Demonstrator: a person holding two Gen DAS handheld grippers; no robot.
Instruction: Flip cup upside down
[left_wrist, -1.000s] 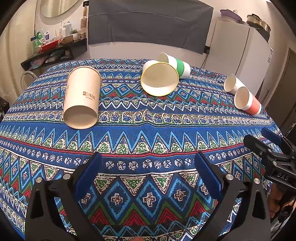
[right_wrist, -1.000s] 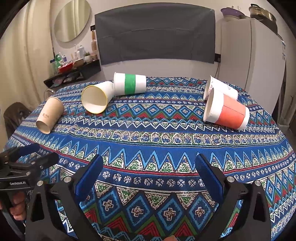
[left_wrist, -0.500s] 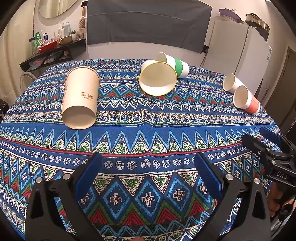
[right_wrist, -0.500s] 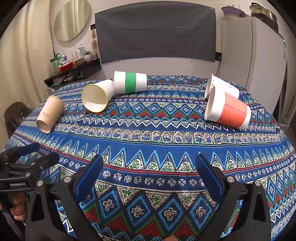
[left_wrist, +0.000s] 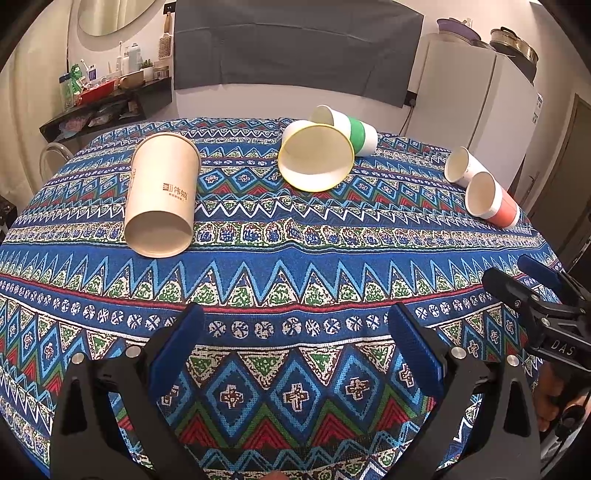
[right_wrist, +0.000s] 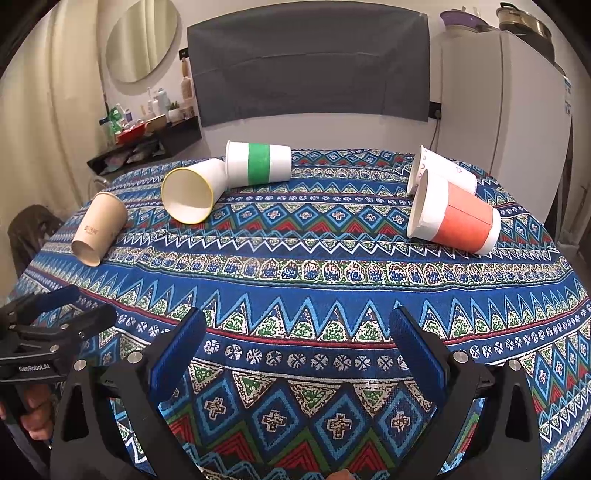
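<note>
Several paper cups lie on their sides on the patterned tablecloth (left_wrist: 295, 266). A tan cup (left_wrist: 160, 194) lies at the left, its mouth toward me. A yellow-rimmed white cup (left_wrist: 316, 162) lies against a green-banded cup (left_wrist: 354, 131). A white cup (left_wrist: 461, 168) and an orange cup (left_wrist: 491, 201) lie at the right. My left gripper (left_wrist: 295, 347) is open and empty over the near cloth. My right gripper (right_wrist: 295, 347) is open and empty; the orange cup (right_wrist: 454, 218) is ahead to its right. Each gripper shows in the other's view, the left (right_wrist: 62, 310) and the right (left_wrist: 524, 277).
A white fridge (right_wrist: 509, 107) stands behind the table at the right. A dark shelf (left_wrist: 107, 103) with bottles is at the back left. A grey cloth (right_wrist: 310, 62) hangs on the back wall. A chair back (right_wrist: 29, 229) is by the table's left edge.
Both grippers have drifted slightly, so the cups sit a little lower and nearer in view. No cup has moved. Both grippers stay open.
</note>
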